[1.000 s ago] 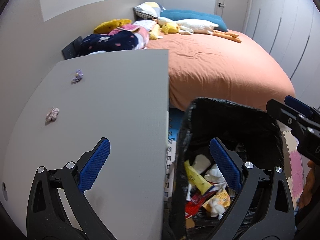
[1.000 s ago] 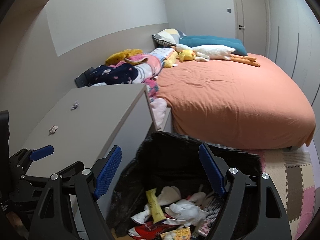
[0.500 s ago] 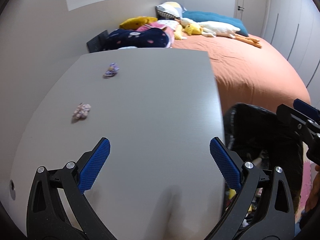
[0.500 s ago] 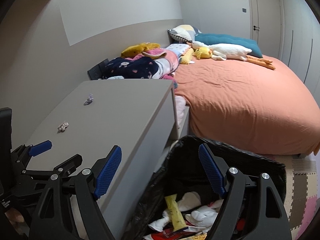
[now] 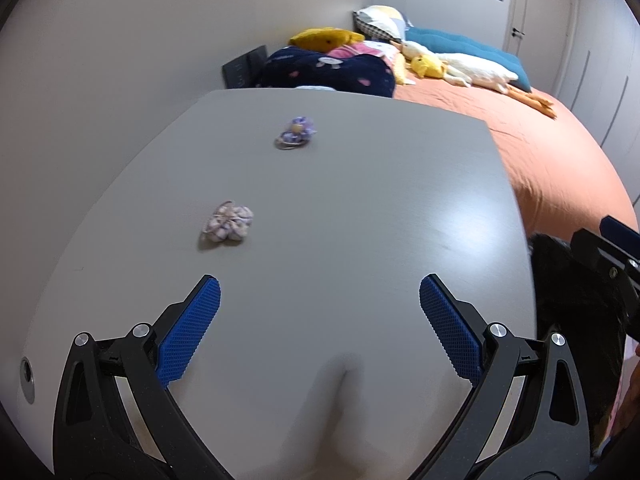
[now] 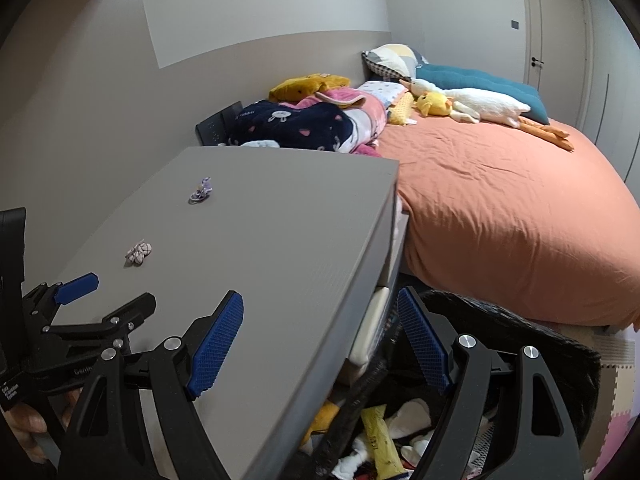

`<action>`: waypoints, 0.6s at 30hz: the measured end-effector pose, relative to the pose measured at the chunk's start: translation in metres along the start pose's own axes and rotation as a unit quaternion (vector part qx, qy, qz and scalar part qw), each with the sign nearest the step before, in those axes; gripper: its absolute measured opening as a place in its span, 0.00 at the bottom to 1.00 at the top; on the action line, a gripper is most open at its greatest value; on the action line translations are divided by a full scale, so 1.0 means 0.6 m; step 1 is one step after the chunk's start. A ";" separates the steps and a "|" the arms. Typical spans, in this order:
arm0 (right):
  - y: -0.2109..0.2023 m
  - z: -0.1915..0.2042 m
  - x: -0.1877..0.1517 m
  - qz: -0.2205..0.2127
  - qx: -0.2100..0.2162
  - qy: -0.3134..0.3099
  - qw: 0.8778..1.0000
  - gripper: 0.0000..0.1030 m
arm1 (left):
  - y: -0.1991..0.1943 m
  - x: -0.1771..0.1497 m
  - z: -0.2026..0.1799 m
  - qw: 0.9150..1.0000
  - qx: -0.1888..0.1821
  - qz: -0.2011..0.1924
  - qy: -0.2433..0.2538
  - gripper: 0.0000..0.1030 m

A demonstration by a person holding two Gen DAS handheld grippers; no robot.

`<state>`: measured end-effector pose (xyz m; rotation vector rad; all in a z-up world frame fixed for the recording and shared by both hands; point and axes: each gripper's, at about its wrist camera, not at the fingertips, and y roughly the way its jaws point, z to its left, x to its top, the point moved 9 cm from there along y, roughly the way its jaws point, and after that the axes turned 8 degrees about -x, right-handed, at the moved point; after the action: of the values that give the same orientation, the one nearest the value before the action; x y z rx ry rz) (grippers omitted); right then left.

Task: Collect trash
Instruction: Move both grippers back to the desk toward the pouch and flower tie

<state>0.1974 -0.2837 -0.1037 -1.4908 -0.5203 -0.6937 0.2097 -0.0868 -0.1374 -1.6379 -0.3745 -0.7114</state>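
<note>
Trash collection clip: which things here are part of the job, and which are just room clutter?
Part of the job:
near crumpled wrapper
far crumpled wrapper
trash bin
left gripper, open
right gripper, open

Just lying about:
goose plush
navy blanket
teal pillow

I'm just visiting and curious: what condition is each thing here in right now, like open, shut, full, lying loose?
Left gripper: open, empty, above the grey tabletop.
Right gripper: open, empty, over the table edge and bin.
Near crumpled scrap: lying loose on the tabletop.
Far crumpled scrap: lying loose, farther back.
Trash bin: open, black-lined, holding wrappers and tissues.
Door: shut.
</note>
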 end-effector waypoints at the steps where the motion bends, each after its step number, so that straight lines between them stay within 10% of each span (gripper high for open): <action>1: 0.004 0.004 0.002 0.000 0.001 0.000 1.000 0.78 | 0.004 0.004 0.010 1.000 0.002 -0.002 -0.004 0.94; 10: 0.039 0.033 0.020 0.003 0.006 -0.001 1.000 0.78 | 0.037 0.026 0.083 0.999 0.007 -0.007 -0.043 0.60; 18: 0.073 0.058 0.032 0.010 0.007 -0.010 1.000 0.78 | 0.073 0.030 0.109 0.999 0.011 0.009 -0.044 0.59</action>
<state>0.2449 -0.2533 -0.1206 -1.4901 -0.5238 -0.6589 0.2655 -0.0345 -0.1637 -1.6535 -0.4293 -0.6200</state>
